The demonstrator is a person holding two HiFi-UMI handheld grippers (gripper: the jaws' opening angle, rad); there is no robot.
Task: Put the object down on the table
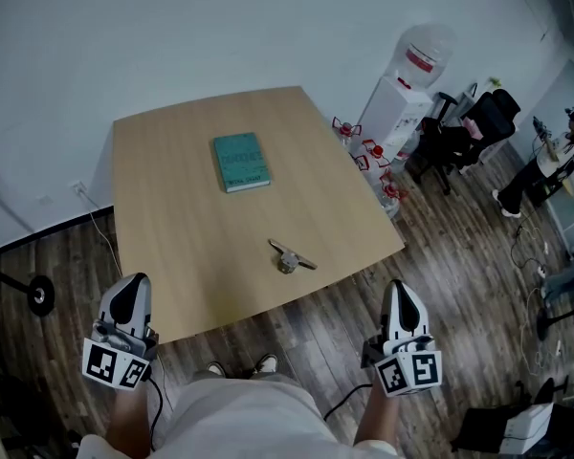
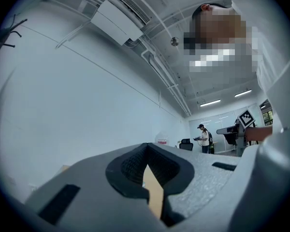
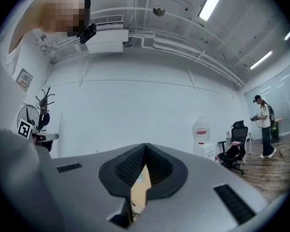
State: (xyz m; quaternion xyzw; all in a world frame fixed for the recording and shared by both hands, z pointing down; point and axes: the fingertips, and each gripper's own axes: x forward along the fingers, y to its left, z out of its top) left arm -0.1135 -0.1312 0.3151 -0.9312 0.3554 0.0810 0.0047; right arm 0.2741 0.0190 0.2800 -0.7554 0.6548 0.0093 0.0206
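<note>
Head view: teal book (image 1: 240,162) cover print unreadable; metal object (image 1: 289,256) near the table's (image 1: 172,247) front edge; left claw (image 1: 129,293) and right claw (image 1: 402,296) clenched, empty.

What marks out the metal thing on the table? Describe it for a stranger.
On the light wooden table, look toward the near edge. The small metal object lies there, grey and slim, far smaller than the teal book beyond it.
</note>
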